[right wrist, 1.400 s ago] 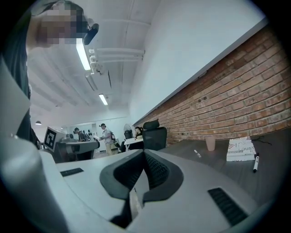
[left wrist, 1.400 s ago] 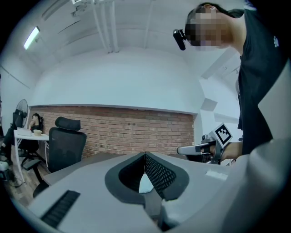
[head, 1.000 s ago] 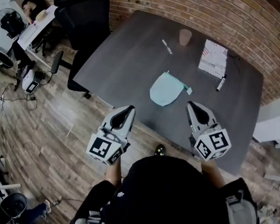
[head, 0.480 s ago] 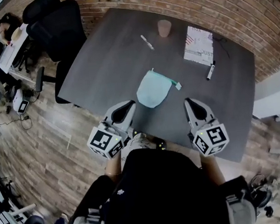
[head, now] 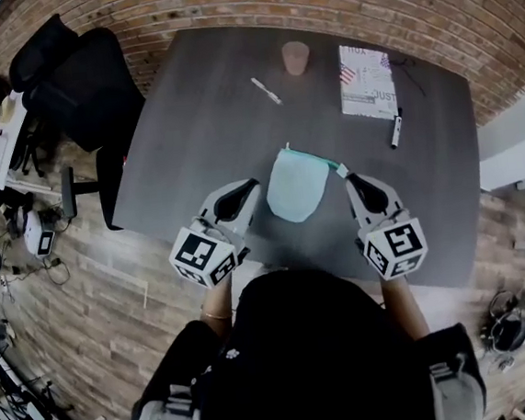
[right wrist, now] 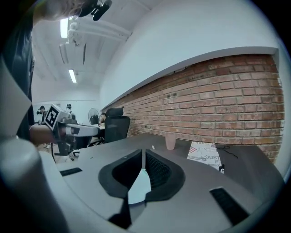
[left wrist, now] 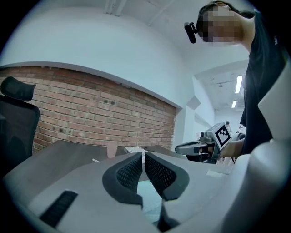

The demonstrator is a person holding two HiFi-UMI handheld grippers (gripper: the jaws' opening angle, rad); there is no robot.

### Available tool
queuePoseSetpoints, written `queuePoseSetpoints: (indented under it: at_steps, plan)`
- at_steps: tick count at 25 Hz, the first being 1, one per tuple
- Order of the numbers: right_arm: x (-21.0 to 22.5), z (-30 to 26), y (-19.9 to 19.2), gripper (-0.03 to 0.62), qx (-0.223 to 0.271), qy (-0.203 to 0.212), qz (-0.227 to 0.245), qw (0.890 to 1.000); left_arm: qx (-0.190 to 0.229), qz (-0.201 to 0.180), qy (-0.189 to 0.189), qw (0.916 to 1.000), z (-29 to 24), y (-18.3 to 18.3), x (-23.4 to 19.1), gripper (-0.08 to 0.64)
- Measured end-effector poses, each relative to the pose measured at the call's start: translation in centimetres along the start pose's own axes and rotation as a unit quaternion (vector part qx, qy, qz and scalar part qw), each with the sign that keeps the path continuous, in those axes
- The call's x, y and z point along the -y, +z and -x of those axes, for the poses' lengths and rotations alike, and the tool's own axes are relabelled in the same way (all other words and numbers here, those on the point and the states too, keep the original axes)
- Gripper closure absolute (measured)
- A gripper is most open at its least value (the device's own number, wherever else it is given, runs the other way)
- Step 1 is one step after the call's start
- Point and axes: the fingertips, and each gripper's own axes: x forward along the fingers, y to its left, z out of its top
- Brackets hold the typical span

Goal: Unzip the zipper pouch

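Nearest the camera, the person's dark-clad shoulders fill the bottom of the head view and hide both forearms almost up to the marker cubes.

Left of the zipper pouch, the left gripper has its jaws pressed together with nothing in them. Its tip is just beside the pouch's left edge, and whether it touches cannot be told. Right of the pouch, the right gripper has just been opening its jaws, which stand a slit apart with nothing between the pads. Its tip lies close to the teal zip end at the pouch's right corner; contact is unclear.

In both gripper views the gripper's own body covers nearly all of the pouch, leaving only a pale sliver low between the jaws.

The pouch lies flat on the dark table with the zip along its far edge. The slider is too small to find.

Beyond the pouch to the left lies a white pen, and to its right a black-and-white marker. Further behind it are a pinkish cup and a printed booklet, its print mostly illegible.

Far left of the pouch, a dark office chair blurs into shadow.
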Motion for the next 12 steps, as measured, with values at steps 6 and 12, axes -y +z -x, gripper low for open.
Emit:
queuePoseSetpoints:
  at_steps: [6, 12]
  plan:
    - [0.2, -4.4, -1.8, 0.559, -0.051, -0.012, 0.033, 0.998, -0.011, 0.007, -0.038, 0.9992, -1.3, -0.3, -3.0, 0.557]
    - [-0.4, -8.6, -3.9, 0.543, -0.096, 0.001, 0.057, 0.994, -0.026, 0.010, -0.069, 0.9972, -1.9, -1.5, -4.9, 0.557]
